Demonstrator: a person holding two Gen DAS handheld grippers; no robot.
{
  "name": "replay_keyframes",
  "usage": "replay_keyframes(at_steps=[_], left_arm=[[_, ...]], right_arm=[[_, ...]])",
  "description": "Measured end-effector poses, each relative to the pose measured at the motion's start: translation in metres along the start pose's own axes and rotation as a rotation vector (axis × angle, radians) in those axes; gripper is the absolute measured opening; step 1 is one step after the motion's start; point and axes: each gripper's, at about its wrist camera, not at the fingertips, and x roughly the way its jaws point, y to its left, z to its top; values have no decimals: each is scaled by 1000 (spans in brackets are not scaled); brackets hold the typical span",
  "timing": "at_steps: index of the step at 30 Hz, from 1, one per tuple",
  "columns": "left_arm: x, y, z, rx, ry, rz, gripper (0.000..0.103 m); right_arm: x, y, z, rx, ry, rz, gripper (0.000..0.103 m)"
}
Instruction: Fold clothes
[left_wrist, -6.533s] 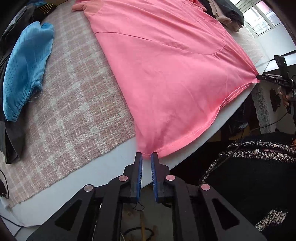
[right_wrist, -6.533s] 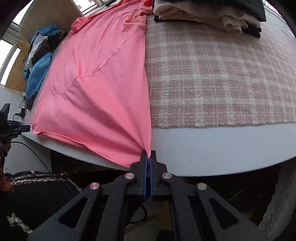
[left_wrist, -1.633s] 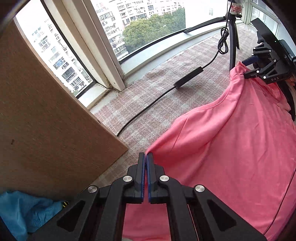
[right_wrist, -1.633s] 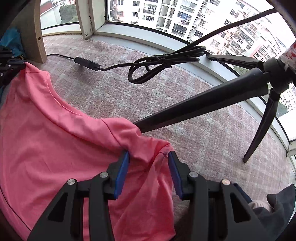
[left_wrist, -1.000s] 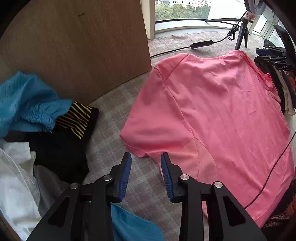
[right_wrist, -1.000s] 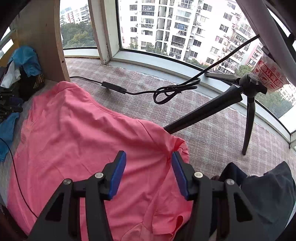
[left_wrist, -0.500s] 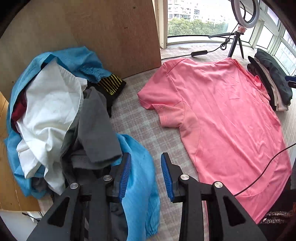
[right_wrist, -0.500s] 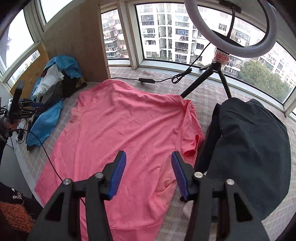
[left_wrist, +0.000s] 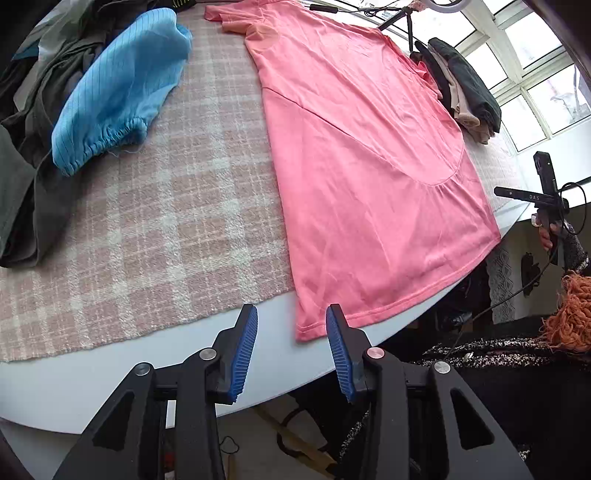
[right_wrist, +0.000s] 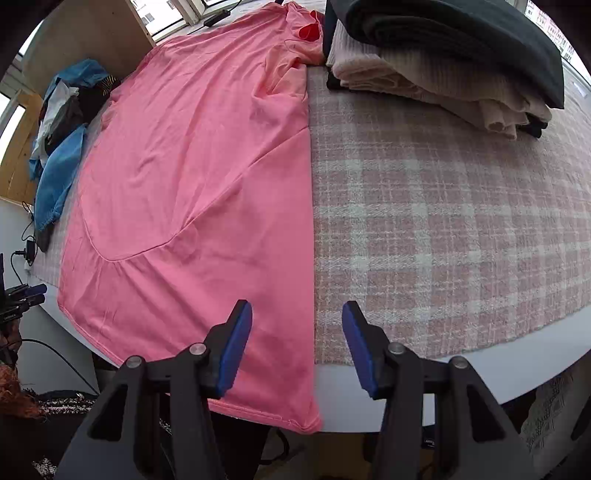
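Pink shirt (left_wrist: 354, 155): smooth thin knit, spread flat on the plaid woven cloth (left_wrist: 155, 221), hem draped over the white table edge (left_wrist: 92, 380).
Left gripper (left_wrist: 291, 350): fingers apart, nothing held.
Right gripper (right_wrist: 297, 347): fingers apart over the hem.
Nearby: crumpled blue garment (left_wrist: 118, 85); folded stack (right_wrist: 443, 55).

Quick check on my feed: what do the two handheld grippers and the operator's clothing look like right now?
Both the left gripper and right gripper are black angular plastic with silver round bolts and ribbed blue pads on the jaws. Seen from the left wrist view, the right gripper carries white "DAS" lettering and a black cable. The person wears a dark tweed sleeve flecked white.
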Motion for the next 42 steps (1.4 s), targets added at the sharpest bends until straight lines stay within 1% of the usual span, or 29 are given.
replay_keyframes(at_steps=[2,5,7,8,10,11,12,13,14,15,17,21,23,24,25,26,28,30,32,33,34,35,36,37,39,41,42], left_arm=[[5,-8,-9,12,1,13,37],[11,-16,-13,2,-15,-11,37],[18,-22,-12,-2,-14,10,37],[22,-24,-11,-6,-10,21,34],[24,-24,-9,-22,-6,6,33],[26,-24,-8,-30,-4,-1,31],[27,-25,-7,-38,-2,-8,20],[28,-25,-6,-46,0,-15,13],[30,-25,-5,-54,2,-23,2],[31,-25,-4,-61,4,-29,2],[25,-26,-6,-67,-2,-18,2],[12,-28,-11,-76,-17,15,2],[6,-30,-12,-81,-27,25,2],[3,-33,-12,-79,-31,31,2],[2,-36,-10,-75,-37,38,2],[0,-39,-10,-69,-41,44,2],[-5,-43,-10,-60,-50,58,2],[-10,-45,-11,-62,-59,69,2],[-13,-41,-14,-77,-69,71,2],[-10,-38,-15,-88,-63,74,2],[-7,-34,-16,-99,-55,78,2],[0,-31,-16,-106,-36,85,2],[6,-28,-16,-112,-17,92,1],[13,-25,-16,-119,2,98,1],[19,-25,-15,-112,20,95,1],[21,-26,-12,-107,27,89,1],[21,-27,-11,-103,30,89,1]], right_arm=[[6,1,-16,-11,12,4,50],[9,-2,-32,-17,7,26,50],[9,-8,-38,-14,-8,40,50],[8,-11,-41,3,-13,39,50],[4,-14,-47,-4,-21,60,50],[2,-14,-51,5,-39,56,50],[1,-14,-53,-4,-46,60,50],[1,-15,-56,-14,-52,64,50],[1,-14,-59,-16,-56,68,50],[3,-13,-62,-29,-57,74,50],[7,-11,-68,-57,-60,86,50],[12,-7,-74,-114,-70,75,50],[11,-7,-76,-110,-84,95,50],[11,-7,-76,-108,-89,101,40],[11,-5,-76,-113,-85,117,9],[10,-4,-75,-113,-76,128,0],[5,-1,-75,-117,-67,144,2],[-11,2,-71,-122,-96,142,2],[-24,2,-72,-110,-126,168,2],[-29,0,-71,-100,-140,183,2],[-29,-3,-69,-99,-140,165,3],[-25,-7,-63,-96,-114,143,6],[-21,-11,-58,-94,-86,120,20],[-22,-15,-51,-74,-97,100,25],[-33,-23,-32,-51,-200,104,27],[-40,-21,1,-42,-300,114,27],[-37,-19,21,-40,-327,110,27]])
